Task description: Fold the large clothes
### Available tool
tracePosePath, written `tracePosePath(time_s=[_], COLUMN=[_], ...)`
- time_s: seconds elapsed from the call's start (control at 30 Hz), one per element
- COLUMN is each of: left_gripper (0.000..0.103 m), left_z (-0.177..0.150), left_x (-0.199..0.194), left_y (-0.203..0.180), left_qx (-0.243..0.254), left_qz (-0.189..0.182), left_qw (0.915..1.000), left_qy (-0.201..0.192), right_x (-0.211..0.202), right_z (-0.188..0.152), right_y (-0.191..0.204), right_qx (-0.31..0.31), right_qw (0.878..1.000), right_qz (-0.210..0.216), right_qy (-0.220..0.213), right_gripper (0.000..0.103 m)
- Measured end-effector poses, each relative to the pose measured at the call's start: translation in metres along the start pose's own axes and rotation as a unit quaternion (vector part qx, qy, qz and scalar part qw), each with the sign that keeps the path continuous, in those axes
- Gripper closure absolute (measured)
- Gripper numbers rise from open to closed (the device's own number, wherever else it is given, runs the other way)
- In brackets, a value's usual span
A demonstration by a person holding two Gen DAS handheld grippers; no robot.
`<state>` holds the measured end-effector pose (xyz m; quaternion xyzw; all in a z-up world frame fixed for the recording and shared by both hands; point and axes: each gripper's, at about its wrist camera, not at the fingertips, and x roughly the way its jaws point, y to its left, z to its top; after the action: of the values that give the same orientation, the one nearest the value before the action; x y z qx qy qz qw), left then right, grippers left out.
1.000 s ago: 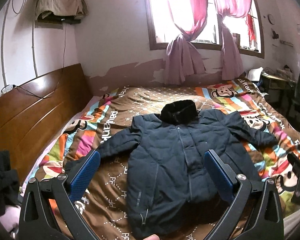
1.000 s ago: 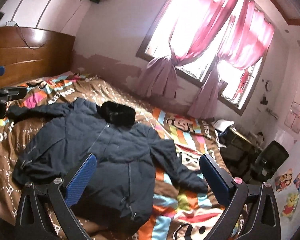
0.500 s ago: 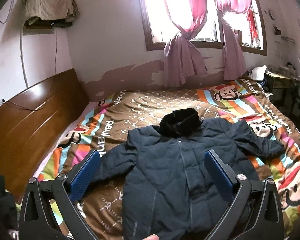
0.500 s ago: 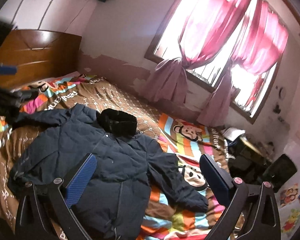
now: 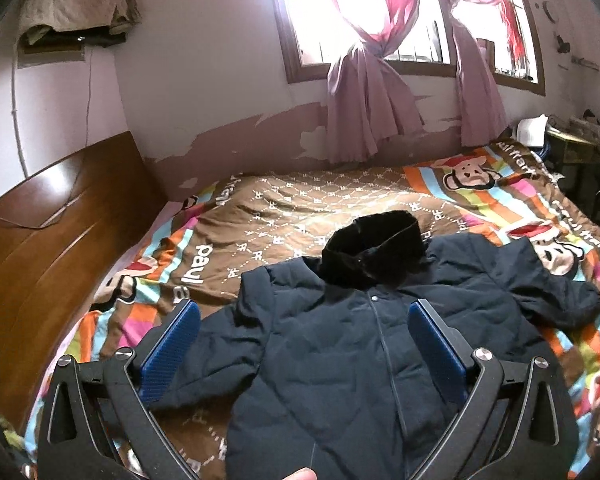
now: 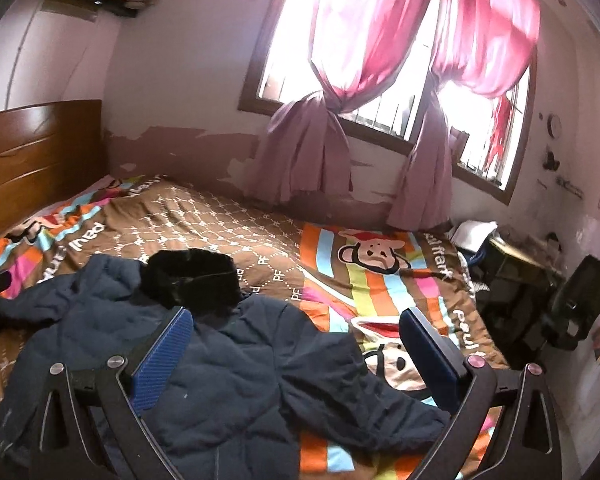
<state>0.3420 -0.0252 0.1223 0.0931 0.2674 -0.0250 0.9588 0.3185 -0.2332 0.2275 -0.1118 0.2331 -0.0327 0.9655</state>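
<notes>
The left tongs (image 5: pixel 304 344) are hovering above the bed, tilted down toward it, with their blue-padded fingers (image 5: pixel 171 346) spread wide and gripping nothing; a fingertip is peeking in at the bottom edge of the left wrist view. The right tongs (image 6: pixel 296 356) are hanging likewise over the bed, fingers wide apart and empty. A dark navy padded jacket (image 5: pixel 340 360) is lying front-up and spread flat on the cartoon-monkey bedspread (image 5: pixel 284 208), its long axis running from the hem near the tongs to the black fur collar (image 5: pixel 374 254) pointing toward the curtained window (image 5: pixel 380 12). Both sleeves are reaching outward; the right sleeve (image 6: pixel 364 392) is lying between the right tongs' fingers, below them.
</notes>
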Motion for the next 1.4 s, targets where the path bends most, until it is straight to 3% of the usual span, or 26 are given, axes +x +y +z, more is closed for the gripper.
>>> tracePosePath(time_s=[0.2,0.47,0.63,0.93,1.03,1.17,1.27,1.4], left_gripper=[0.001,0.001,0.001,0.001,0.001,0.001,0.001,0.001], left_z=[-0.011,-0.03,-0.045,-0.051,-0.053,-0.059,-0.064,-0.073], left_x=[0.066,0.13,0.156,0.198,0.203,0.202,0.205,0.214], left_y=[-0.017,-0.064,-0.104,-0.16,-0.175,-0.189,-0.196,-0.2], left_qx=[-0.008,0.007,0.046,0.064,0.073,0.084,0.093,0.1], left_qz=[-0.042,-0.073,-0.072,-0.077,-0.074,-0.076,-0.071,-0.066], left_qw=[0.999,0.9951,0.9933,0.9881,0.9861,0.9846,0.9838,0.9818], left_qy=[0.011,0.067,0.078,0.117,0.13,0.133,0.136,0.147], right_x=[0.074,0.147,0.176,0.203,0.197,0.196,0.198,0.197], right_z=[-0.04,-0.124,-0.163,-0.206,-0.218,-0.248,-0.271,-0.295], right_y=[-0.012,-0.037,-0.057,-0.089,-0.115,-0.163,-0.189,-0.212], right_qx=[0.044,0.053,0.072,0.088,0.15,0.277,0.323,0.385], right_qw=[0.999,0.991,0.984,0.977,0.974,0.941,0.92,0.894], right_qz=[-0.009,-0.052,-0.074,-0.085,-0.073,-0.062,-0.057,-0.042], right_qy=[0.018,0.112,0.146,0.175,0.156,0.183,0.215,0.226], right_gripper=[0.0,0.0,0.0,0.0,0.0,0.0,0.0,0.0])
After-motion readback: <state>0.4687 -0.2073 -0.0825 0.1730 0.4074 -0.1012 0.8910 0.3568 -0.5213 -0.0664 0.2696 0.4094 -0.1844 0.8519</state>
